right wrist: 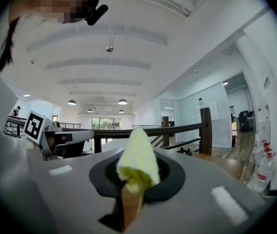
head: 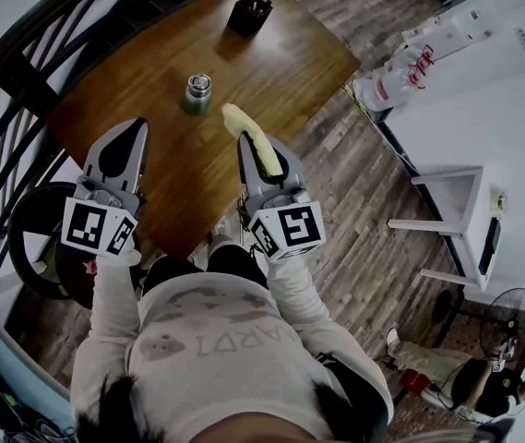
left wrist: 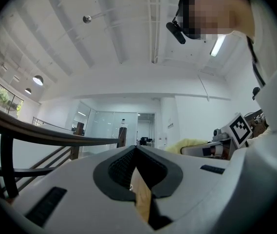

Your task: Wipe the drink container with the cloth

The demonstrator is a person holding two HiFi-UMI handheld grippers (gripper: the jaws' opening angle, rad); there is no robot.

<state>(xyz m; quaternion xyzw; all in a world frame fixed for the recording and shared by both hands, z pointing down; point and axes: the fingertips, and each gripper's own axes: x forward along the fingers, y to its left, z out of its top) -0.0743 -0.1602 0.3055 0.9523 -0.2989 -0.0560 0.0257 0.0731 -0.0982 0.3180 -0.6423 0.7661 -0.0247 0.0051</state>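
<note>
I read the right gripper point(right wrist: 137, 179) as clamped on one end of the yellow cloth point(right wrist: 138, 160), with the free end projecting past the jaw tips over the near half of the table point(head: 290, 72). The left gripper point(left wrist: 135, 149) has its jaws together with nothing between them and hangs above the table's near left edge. The drink container point(head: 197, 93) stands upright and unheld near the table's middle. Hazard: a sideways wipe against the unsteadied container can tip it or slide it across the table. Hazard: drag on the cloth can pull it out of the narrow pinch.
</note>
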